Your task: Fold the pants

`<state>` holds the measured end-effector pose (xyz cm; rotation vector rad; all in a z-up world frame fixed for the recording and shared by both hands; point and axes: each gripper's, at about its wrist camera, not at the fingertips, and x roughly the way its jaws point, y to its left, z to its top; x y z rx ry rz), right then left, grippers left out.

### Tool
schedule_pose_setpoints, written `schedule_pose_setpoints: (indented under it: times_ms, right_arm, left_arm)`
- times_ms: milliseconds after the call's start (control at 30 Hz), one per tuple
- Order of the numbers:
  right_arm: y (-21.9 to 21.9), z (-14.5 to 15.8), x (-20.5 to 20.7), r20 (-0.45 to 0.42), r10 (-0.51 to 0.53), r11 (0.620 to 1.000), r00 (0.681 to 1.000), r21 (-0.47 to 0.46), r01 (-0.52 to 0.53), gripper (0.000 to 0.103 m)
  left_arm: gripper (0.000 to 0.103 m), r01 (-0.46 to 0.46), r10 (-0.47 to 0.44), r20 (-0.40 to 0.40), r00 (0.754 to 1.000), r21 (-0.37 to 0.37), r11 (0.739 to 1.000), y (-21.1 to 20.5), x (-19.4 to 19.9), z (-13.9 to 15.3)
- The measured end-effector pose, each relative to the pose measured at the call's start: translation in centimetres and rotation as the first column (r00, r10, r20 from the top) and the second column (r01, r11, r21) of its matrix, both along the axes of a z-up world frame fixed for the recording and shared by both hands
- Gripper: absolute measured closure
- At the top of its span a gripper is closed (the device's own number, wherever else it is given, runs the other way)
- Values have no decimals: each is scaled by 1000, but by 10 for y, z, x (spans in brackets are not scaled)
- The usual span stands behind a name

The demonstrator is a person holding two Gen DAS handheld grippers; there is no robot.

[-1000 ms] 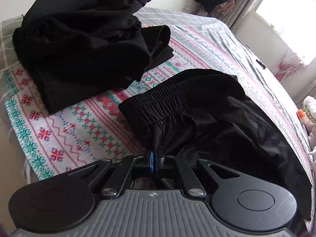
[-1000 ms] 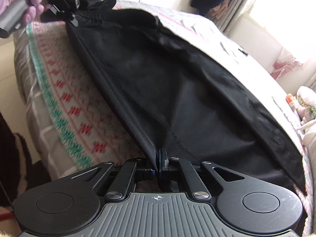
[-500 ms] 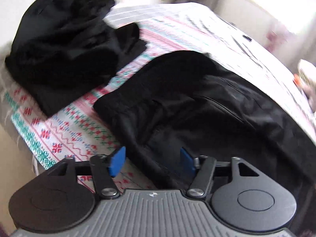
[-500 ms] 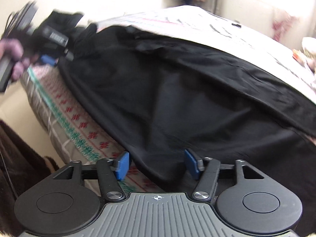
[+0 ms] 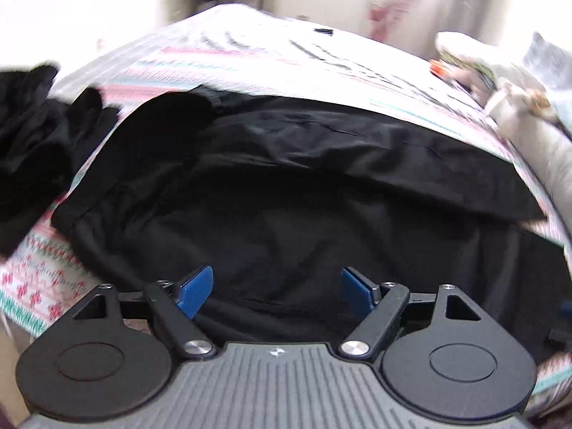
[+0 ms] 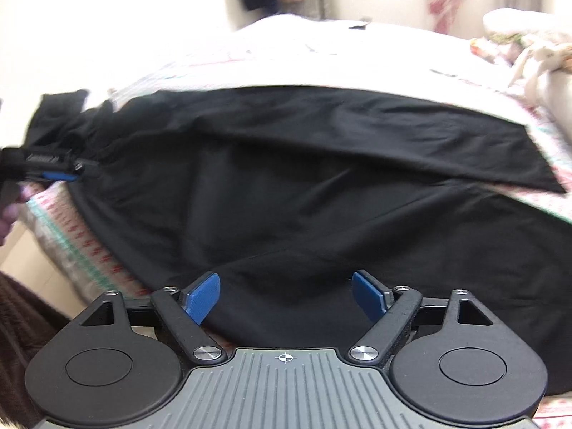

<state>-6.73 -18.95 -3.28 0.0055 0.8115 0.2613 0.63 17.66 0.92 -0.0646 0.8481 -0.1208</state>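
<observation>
Black pants (image 5: 286,186) spread flat across the bed (image 5: 250,53), long way along its near edge, folded over once so 1 leg lies on top of the other. Waist end at the left of the pants, next to a heap of other black clothes (image 5: 32,150) (touching or just beside, too blurry to tell). Leg ends off to the right of the pants, near some pale bedding (image 5: 507,82) at the far right corner of the bed.

Left gripper (image 5: 277,289) just over the near edge of the pants, close to the waist end. Blue pads (image 5: 195,289) standing wide apart, having just been opening. Black cloth seen in the gap, lying loose below, not pinched.

Right gripper (image 6: 286,295) also just over the near edge of the pants, further toward the legs. Blue pads (image 6: 203,296) wide apart too, having just been opening, with cloth below the gap and nothing squeezed.

From the right wrist view: same pants (image 6: 304,196) filling the middle, upper leg tapering to a point at the right. Left gripper (image 6: 53,169) seen small at the left of the pants, with part of a hand (image 6: 7,211) behind it. Red and green pattern on the cover (image 6: 71,243) showing below the left part of the pants. Everything a bit blurry.
</observation>
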Motion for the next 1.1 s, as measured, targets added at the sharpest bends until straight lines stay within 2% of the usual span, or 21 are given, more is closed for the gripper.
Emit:
schedule_pose_setpoints:
  times_ms: [133,267,333,467,667,733,767,800,833,900,933,967,1033,1100]
  right_arm:
    - [-40,-10,4,-18,-159,986,987,-62,158,18]
    - [-88,-25,4,-53,-335,940,941,-86,330,18]
    - [-115,-32,-1,-57,-415,908,908,-94,409,18]
    - [-163,-45,-13,-31,-563,819,826,-158,552,18]
    - [-227,-63,-40,-27,-746,657,666,-198,728,20]
    - [-238,-67,-44,-36,-761,643,648,-178,745,23]
    - [-241,-69,-45,-34,-757,650,653,-151,745,29]
    - [-242,-69,-46,-32,-751,657,659,-126,743,41]
    - [-243,-69,-46,-30,-745,666,667,-104,739,47]
    - [-240,-68,-42,-11,-740,670,672,-103,735,75]
    - [-236,-67,-41,5,-740,668,673,-122,735,83]
    - [-234,-66,-39,20,-742,661,670,-143,736,96]
    - [-233,-67,-37,26,-754,644,656,-163,747,102]
    - [-229,-64,-35,42,-755,637,655,-190,747,103]
  left_arm:
    - [1,113,-113,4,994,16,993,-34,-1,-6]
    - [1,259,-259,-26,966,20,966,-76,-1,-21]
    - [1,332,-330,-39,943,26,943,-98,-3,-30]
    - [1,446,-443,-71,893,34,894,-135,-8,-48]
    - [1,552,-548,-92,832,29,833,-172,-17,-65]
    - [1,572,-567,-102,817,24,820,-180,-19,-70]
    - [1,581,-576,-107,810,22,813,-183,-18,-72]
    - [1,589,-583,-111,805,23,808,-187,-18,-74]
    - [1,595,-589,-103,802,34,803,-190,-19,-75]
    - [1,613,-607,-88,790,63,788,-197,-26,-75]
    - [1,620,-615,-83,784,73,781,-200,-28,-76]
    - [1,627,-622,-79,779,81,775,-202,-30,-77]
    - [1,645,-641,-76,764,89,759,-203,-32,-77]
    - [1,662,-658,-78,749,83,745,-201,-34,-75]
